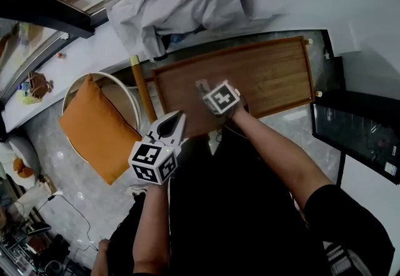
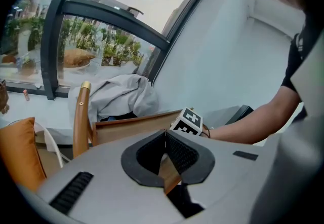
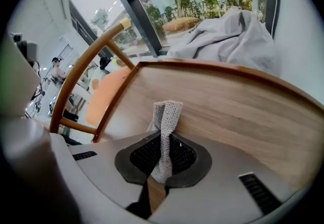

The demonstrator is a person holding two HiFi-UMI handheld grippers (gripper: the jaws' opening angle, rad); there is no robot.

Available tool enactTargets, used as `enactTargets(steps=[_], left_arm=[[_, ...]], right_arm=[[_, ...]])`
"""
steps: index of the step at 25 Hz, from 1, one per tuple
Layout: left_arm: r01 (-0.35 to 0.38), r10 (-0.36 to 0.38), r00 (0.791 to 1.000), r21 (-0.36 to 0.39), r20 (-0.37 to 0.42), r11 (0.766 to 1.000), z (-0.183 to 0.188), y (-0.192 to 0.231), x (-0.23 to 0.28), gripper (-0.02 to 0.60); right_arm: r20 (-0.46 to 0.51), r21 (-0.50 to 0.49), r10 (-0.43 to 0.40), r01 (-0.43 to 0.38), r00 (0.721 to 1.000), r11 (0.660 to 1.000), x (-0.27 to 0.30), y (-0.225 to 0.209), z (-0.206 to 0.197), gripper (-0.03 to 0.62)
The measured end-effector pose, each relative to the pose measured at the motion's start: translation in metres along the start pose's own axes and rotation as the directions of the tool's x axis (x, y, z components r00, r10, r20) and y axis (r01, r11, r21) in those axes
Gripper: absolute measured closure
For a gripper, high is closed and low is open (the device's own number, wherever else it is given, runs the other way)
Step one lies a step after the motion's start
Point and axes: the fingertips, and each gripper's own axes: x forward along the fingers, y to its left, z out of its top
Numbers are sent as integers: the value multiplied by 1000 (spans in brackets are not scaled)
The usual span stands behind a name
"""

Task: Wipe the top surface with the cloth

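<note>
- The right gripper point(image 3: 164, 136) is pinching a grey knitted cloth point(image 3: 168, 113) between its fingers, which are closed tight on the strip of fabric.
- The cloth is sticking out past the fingertips, its free end folding over just above the brown wooden table point(image 3: 243, 111); whether it is touching the wood I cannot tell.
- From the head view, the right gripper point(image 1: 210, 95) is hovering over the near middle part of the table point(image 1: 275, 75), with the cloth point(image 1: 202, 86) poking out ahead of its marker cube.
- The left gripper point(image 1: 175, 123) is hanging off the table's near left edge, lower and closer to the person, well apart from the cloth.
- In its own view the left gripper point(image 2: 165, 135) is showing its fingers pressed together with nothing between them.
- That same view is catching the table's edge point(image 2: 132, 123).
- A heap of grey fabric point(image 1: 181, 3) is lying on the white ledge beyond the table's far left corner.
- An orange cushion point(image 1: 97, 128) is resting on a white chair point(image 1: 132, 101) to the left of the table.
- A wooden post point(image 1: 143, 92) is standing between that chair and the table.
</note>
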Motion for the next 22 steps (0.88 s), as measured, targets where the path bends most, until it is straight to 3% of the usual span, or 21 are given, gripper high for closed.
enactTargets(steps=[4, 9, 18, 22], left_arm=[[26, -25, 999, 28, -19, 999, 5, -28, 31, 568], [61, -59, 998, 64, -35, 996, 16, -61, 71, 568], [96, -91, 994, 80, -57, 992, 22, -107, 125, 568], [102, -97, 994, 84, -59, 991, 25, -121, 141, 568]], right_arm=[[-2, -26, -60, 60, 998, 998, -22, -46, -16, 557], [-9, 28, -88, 88, 996, 996, -49, -101, -40, 557], [37, 35, -166, 165, 985, 986, -97, -195, -71, 556], [50, 108, -205, 198, 978, 974, -121, -239, -86, 556]])
